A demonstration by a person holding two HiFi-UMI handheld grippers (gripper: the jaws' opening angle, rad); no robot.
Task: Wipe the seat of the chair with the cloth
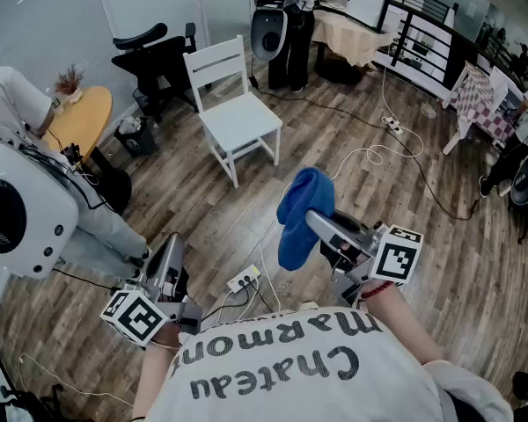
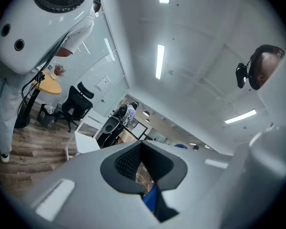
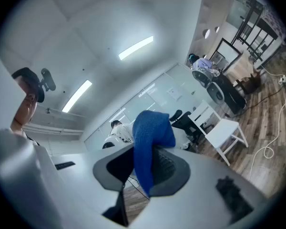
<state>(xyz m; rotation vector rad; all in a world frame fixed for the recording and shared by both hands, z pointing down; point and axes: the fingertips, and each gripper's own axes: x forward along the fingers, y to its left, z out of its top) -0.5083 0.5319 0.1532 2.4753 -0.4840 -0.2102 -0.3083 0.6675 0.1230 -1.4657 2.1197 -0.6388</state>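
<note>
Cloth (image 1: 297, 209), blue, is clamped between the right gripper's (image 1: 315, 222) jaws, hiding their tips. The left gripper (image 1: 170, 249) is held nearly closed, empty. The white chair (image 1: 238, 117) stands well ahead.

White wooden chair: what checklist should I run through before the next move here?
1. Blue cloth clamped in right gripper: ok.
2. Left gripper shut and empty: ok.
3. Seat of the white wooden chair bare: ok.
4. Cloth on the seat: not ok; the chair stands across the floor from the person.
5. Path to the chair free: not ok; a white power strip lies on the floor ahead.
</note>
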